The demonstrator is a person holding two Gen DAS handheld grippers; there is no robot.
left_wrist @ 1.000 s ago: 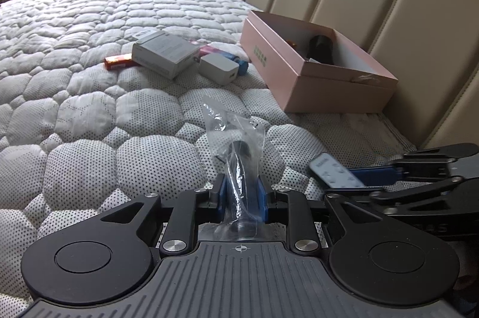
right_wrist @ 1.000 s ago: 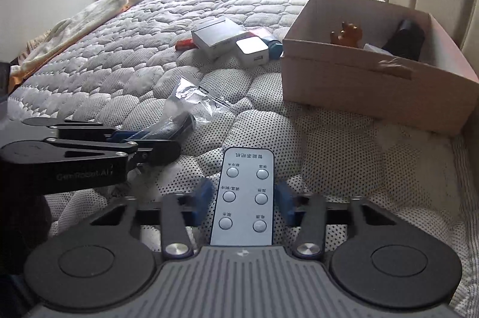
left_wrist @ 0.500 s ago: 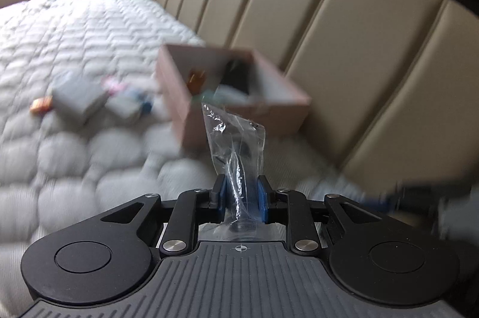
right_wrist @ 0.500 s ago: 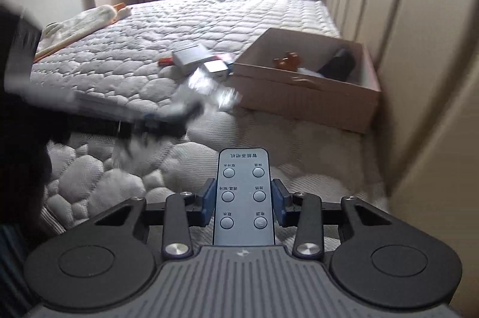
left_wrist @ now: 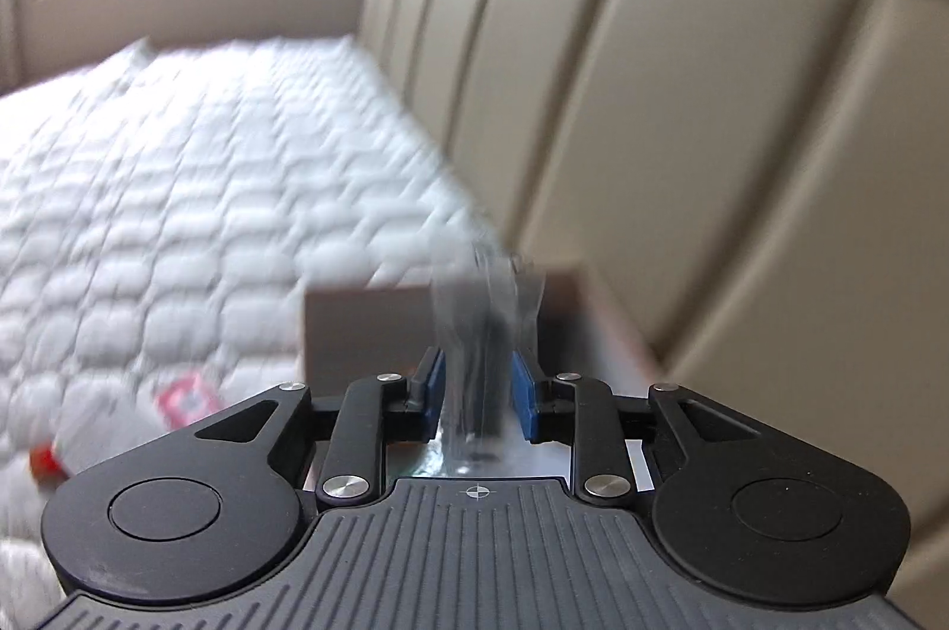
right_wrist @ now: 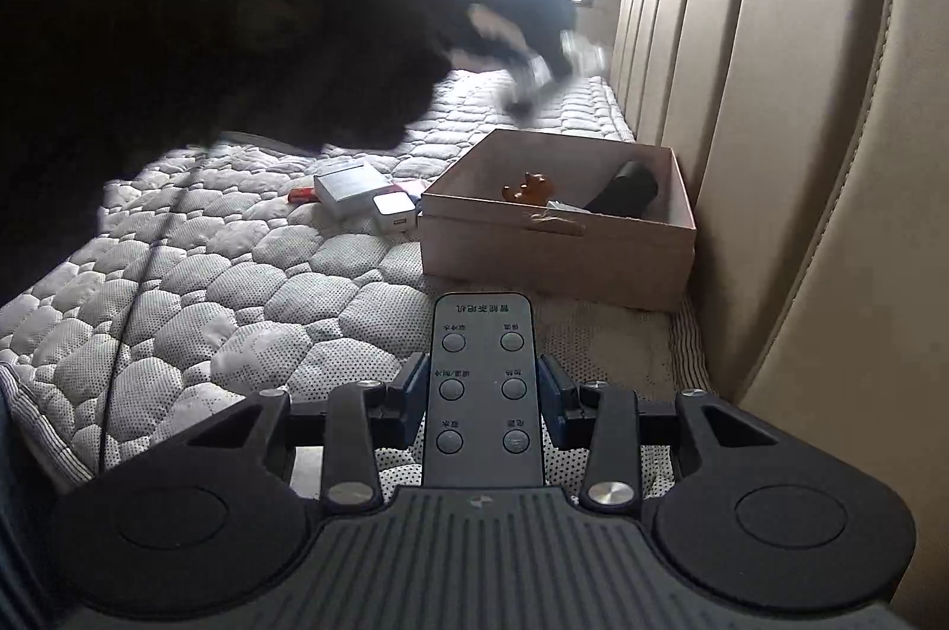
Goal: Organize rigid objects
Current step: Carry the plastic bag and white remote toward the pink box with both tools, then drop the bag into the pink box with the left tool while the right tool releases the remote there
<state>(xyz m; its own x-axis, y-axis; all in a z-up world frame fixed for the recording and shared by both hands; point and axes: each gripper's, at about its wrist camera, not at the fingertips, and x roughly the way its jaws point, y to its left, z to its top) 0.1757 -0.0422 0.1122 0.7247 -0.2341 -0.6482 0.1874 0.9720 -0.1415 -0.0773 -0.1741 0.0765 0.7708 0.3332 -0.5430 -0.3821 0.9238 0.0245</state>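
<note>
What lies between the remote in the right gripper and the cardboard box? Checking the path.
Only bare quilted mattress, seen in the right wrist view, between remote and box.

There was one open pink cardboard box (right_wrist: 557, 244) on the quilted white bed (right_wrist: 249, 298). Inside it lay three things: one small orange-brown figurine (right_wrist: 526, 187), one black cylinder (right_wrist: 623, 188), and one whitish scrap (right_wrist: 566, 207), too small to identify. Beside the box sat one grey flat carton (right_wrist: 350, 185), one small white cube-shaped charger (right_wrist: 392, 213), one pink packet (right_wrist: 409, 186) and one red-orange stick (right_wrist: 301, 196). One grey six-button remote control (right_wrist: 483, 393) and one clear plastic bag with a dark object inside (left_wrist: 483, 333) made two held items, one in each of the two tools.
</note>
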